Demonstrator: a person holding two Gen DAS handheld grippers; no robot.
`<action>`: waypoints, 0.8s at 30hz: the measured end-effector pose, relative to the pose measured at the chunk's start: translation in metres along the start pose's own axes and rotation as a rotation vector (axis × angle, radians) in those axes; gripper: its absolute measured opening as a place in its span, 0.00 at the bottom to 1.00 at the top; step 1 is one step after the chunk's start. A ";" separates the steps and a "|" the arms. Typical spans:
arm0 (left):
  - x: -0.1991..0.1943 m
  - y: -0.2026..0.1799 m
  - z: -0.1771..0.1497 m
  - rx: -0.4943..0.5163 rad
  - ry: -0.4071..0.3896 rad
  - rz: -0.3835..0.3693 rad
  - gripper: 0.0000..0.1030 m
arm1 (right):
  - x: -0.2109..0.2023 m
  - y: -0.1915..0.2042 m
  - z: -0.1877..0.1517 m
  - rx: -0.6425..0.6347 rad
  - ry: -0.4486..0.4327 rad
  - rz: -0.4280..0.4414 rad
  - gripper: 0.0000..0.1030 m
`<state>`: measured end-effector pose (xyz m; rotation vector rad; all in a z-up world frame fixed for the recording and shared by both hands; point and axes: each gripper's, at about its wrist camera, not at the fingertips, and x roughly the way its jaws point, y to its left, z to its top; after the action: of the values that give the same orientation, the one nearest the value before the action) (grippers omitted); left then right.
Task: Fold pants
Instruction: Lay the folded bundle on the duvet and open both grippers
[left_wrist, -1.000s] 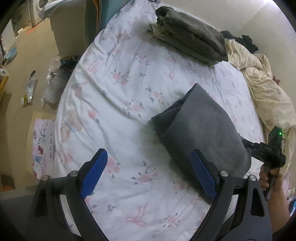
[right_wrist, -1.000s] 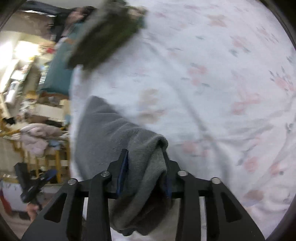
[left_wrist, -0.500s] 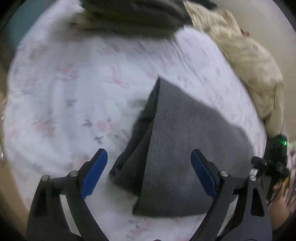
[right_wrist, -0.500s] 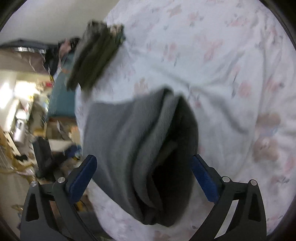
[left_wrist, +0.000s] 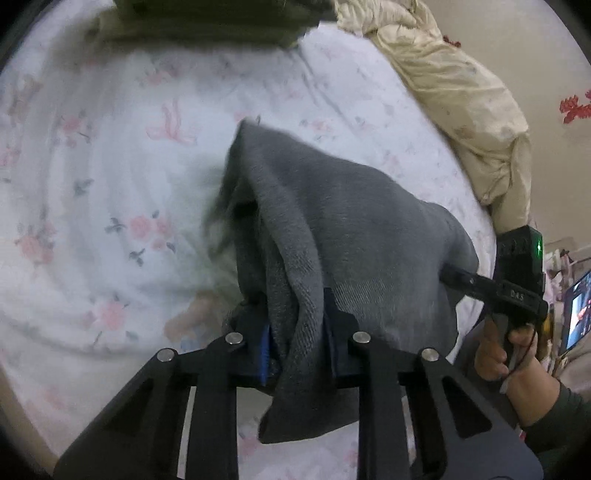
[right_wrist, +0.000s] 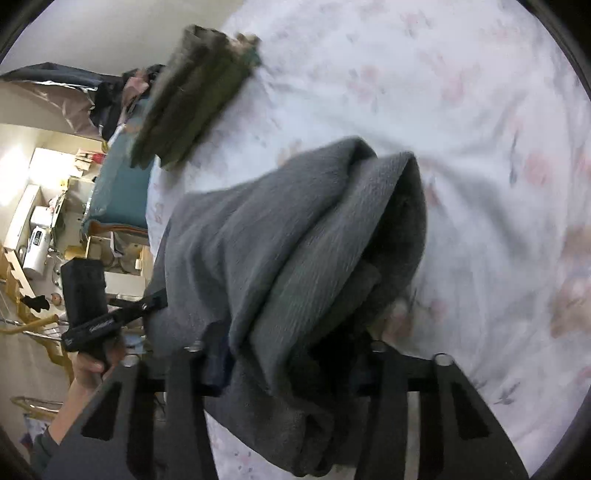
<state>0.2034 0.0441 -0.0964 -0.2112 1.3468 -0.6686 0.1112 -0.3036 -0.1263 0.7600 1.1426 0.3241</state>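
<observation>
Keeping both tongs, left and right, pinching the gray pants (jaws have just been closing), lift evenly off the bed.

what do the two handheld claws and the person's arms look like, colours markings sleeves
Both are black, angular frames with triangular cutouts and round silver rivets. The left claw has blue pads; the right claw shows a dark blue pad. Seen from the left wrist view, the right claw's black body carries a green light and small white lettering. Dark sleeves cover both forearms.
</observation>
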 end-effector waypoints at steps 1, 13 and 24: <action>-0.011 -0.008 -0.004 0.012 -0.017 0.015 0.18 | -0.005 0.007 0.007 -0.031 -0.004 0.007 0.39; -0.005 0.018 -0.138 -0.400 0.051 0.254 0.59 | 0.051 0.031 0.022 -0.266 0.269 -0.168 0.70; -0.059 -0.016 -0.171 -0.371 -0.124 0.216 0.72 | -0.042 0.032 -0.028 -0.249 0.040 -0.166 0.71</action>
<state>0.0325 0.1043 -0.0800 -0.3919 1.3432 -0.2177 0.0732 -0.2953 -0.0812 0.4393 1.1696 0.3360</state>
